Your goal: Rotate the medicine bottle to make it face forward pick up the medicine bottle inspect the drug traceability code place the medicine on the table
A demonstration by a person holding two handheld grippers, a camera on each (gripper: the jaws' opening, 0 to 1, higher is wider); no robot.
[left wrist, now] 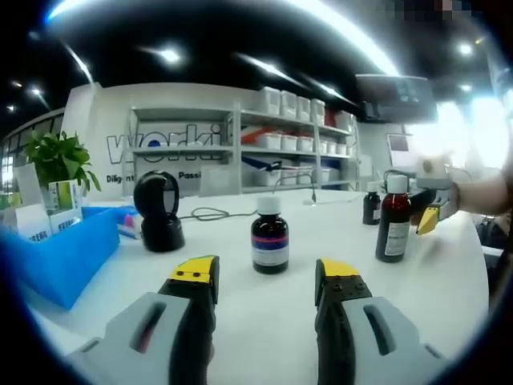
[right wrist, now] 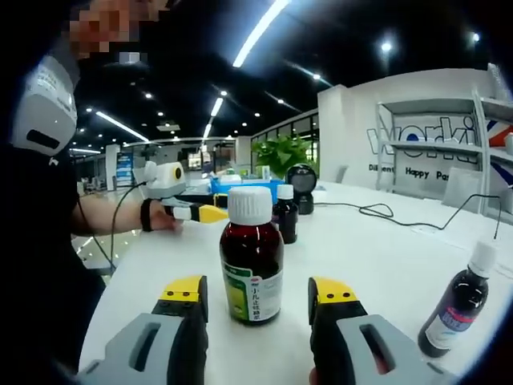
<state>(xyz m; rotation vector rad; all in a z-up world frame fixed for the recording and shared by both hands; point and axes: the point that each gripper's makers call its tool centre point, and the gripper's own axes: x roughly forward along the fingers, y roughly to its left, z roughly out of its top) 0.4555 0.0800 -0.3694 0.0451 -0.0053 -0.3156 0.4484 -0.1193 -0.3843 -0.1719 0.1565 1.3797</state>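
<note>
Between the spread fingers of the right gripper stands a medicine bottle, ungrasped. Ahead of the left gripper, fingers released, stands a smaller bottle.

Bare table ahead; scanner blocks left.

Showroom-like office; stocked shelves, wall lettering

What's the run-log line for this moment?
left gripper: open, short dark bottle ahead, untouched | right gripper: open, fingers flanking brown syrup bottle | both bottles upright on white table
</note>
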